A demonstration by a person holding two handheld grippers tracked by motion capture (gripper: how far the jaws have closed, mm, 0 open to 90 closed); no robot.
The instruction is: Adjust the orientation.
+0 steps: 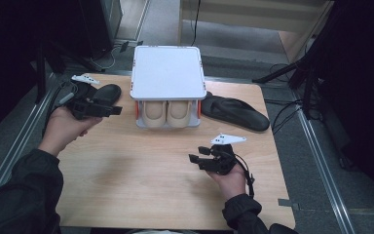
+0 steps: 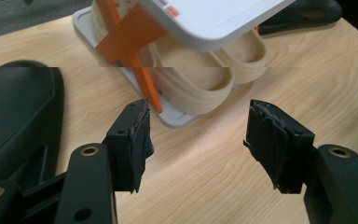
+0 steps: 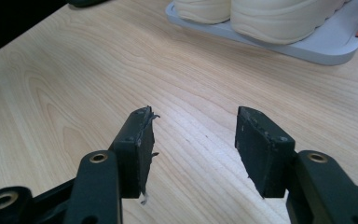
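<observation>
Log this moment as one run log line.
left gripper: open, empty, beside black slipper | right gripper: open, empty, over table | beige shoes: on rack

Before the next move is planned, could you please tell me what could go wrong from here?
1. The left gripper is open beside the rack; swinging in, it could catch the orange brace and shift the rack.
2. The jaw pads look frayed, so a grip on a black slipper may slip.
3. The cream shoes sit under the shelf, so reaching them looks tight.
</observation>
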